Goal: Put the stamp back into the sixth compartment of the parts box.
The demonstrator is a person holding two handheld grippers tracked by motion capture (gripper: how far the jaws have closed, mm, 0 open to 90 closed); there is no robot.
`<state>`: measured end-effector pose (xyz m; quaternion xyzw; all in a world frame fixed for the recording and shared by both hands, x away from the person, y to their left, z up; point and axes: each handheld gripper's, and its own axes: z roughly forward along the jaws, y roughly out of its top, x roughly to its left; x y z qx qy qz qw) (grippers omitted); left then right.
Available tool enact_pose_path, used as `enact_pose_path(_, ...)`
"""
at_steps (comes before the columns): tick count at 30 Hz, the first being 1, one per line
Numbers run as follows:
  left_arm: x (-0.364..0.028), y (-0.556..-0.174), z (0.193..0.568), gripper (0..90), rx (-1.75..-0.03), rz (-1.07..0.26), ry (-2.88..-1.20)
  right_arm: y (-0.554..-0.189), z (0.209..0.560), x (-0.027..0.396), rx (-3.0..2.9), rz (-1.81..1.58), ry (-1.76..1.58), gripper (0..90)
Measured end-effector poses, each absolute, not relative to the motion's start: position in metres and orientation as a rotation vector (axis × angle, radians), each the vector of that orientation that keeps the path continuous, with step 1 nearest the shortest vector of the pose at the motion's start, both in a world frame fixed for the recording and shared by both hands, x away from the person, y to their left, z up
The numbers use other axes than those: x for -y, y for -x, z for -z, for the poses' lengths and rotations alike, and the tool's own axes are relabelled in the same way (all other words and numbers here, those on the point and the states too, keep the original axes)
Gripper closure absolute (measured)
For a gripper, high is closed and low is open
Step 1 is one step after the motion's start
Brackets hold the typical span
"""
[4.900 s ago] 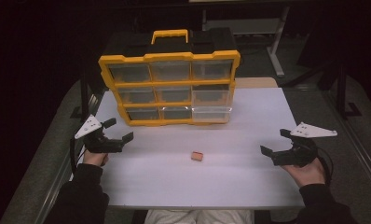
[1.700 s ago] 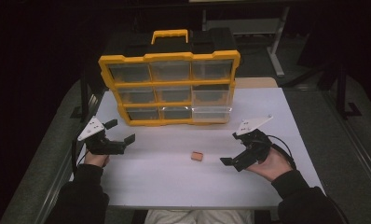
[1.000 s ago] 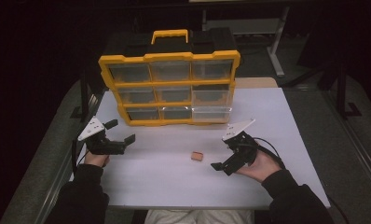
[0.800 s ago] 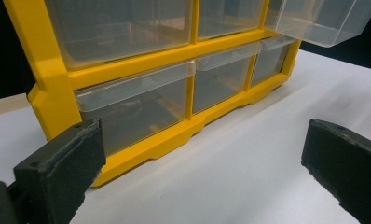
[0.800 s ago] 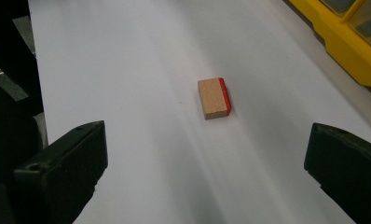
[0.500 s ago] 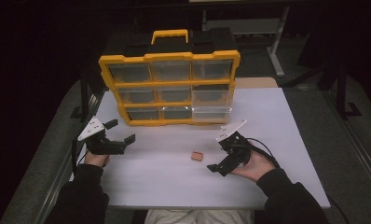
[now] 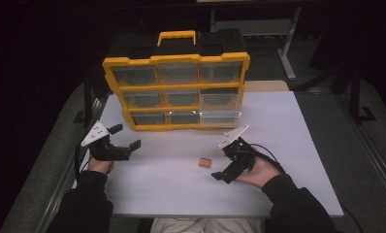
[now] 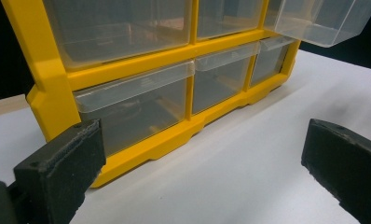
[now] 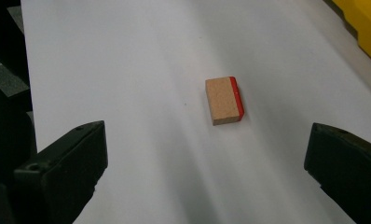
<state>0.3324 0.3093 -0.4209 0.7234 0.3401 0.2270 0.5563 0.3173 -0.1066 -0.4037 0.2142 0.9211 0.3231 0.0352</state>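
High view: the small wooden block (image 7: 205,162) lies on the white bench (image 7: 297,145), just beside the right tongs (image 7: 226,162) — wide open, empty. Left tongs (image 7: 128,138) rest open by the yellow drawer organizer (image 7: 176,92). Right gripper view: the block's red edge (image 9: 239,97) faces right — best centred between the jaws before closing.

A cabinet (image 7: 176,92) of drawers stands at the back of the table (image 7: 297,145), toward its left half. One drawer (image 8: 323,21) in its right column sticks out past the others. Before the cabinet, near the table's middle, lies a block (image 7: 205,162). The right gripper (image 7: 226,162) sits just right of the block, apart from it. The left gripper (image 7: 125,138) sits at the left edge, before the cabinet's left corner, well apart from the block
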Motion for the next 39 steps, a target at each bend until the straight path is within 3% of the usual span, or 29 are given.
enact_pose_path(30, -0.308, -0.332, 0.421, 0.0, -0.79, -0.543, -1.708, -0.336, 0.44, 0.07, -2.917, -0.88, -0.624, 0.0)
enact_pose_path(39, -0.307, -0.332, 0.421, 0.0, -0.789, -0.551, -1.708, -0.346, 0.443, 0.071, -2.873, -0.921, -0.606, 17.2)
